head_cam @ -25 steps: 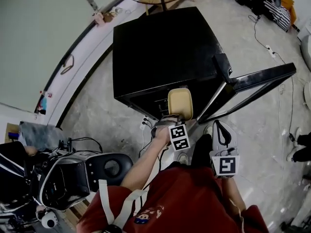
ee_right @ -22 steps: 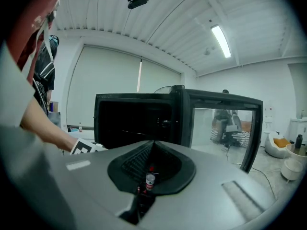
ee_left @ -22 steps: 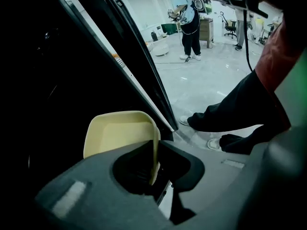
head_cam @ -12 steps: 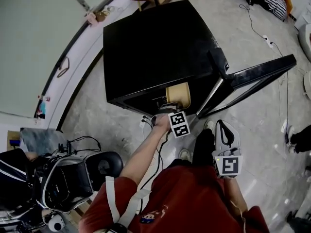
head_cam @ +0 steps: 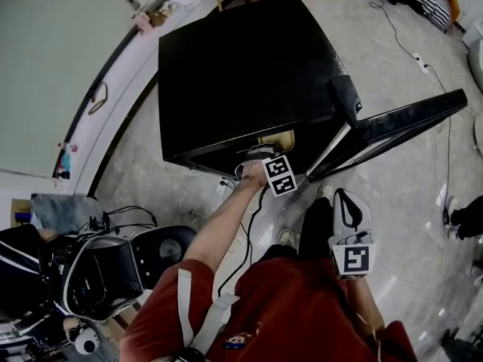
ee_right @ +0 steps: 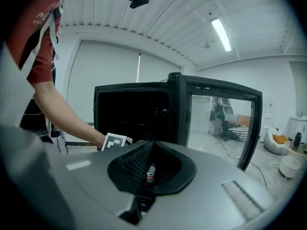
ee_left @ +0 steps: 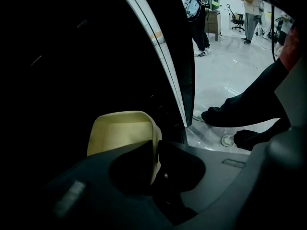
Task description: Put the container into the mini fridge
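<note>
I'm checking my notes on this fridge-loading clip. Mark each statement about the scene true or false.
1. The door of the mini fridge stands open. True.
2. The container sits on top of the fridge. False: it is at the fridge's opening, its rim between the fingers of the left gripper, which are opening.
3. The right gripper holds a bottle. False: its fingers are together on nothing.
4. The container is pale yellow. True.
</note>
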Demonstrator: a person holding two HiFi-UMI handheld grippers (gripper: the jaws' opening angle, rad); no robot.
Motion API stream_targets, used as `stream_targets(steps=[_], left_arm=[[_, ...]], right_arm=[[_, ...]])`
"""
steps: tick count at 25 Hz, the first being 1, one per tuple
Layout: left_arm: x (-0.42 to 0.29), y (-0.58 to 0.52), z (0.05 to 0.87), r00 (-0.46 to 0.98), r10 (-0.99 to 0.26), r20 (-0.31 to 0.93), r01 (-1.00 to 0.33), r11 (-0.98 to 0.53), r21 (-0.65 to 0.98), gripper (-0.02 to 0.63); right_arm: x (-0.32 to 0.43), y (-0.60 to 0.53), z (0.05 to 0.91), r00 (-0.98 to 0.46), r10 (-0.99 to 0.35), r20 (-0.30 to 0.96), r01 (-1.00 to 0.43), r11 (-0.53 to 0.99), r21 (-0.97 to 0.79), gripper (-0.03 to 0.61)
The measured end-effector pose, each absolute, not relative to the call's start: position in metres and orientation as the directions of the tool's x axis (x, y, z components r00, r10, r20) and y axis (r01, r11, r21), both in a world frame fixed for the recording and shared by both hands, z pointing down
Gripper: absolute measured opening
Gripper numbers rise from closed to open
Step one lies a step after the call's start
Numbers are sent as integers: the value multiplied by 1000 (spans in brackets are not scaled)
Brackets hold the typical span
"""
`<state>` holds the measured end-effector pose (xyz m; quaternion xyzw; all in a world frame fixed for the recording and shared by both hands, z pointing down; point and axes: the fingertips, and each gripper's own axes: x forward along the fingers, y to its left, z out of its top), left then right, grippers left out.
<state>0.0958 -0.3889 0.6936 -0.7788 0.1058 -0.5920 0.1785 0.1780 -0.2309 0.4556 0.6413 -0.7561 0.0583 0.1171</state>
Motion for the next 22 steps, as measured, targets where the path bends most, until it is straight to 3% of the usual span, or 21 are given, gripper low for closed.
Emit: stream_targets(steps=[22], left_arm=[[129,-460,722,272,-511,815,68,-835,-546,80]], right_arm=[[203,-253,475,-161,-958,236,-980,183,76,2]])
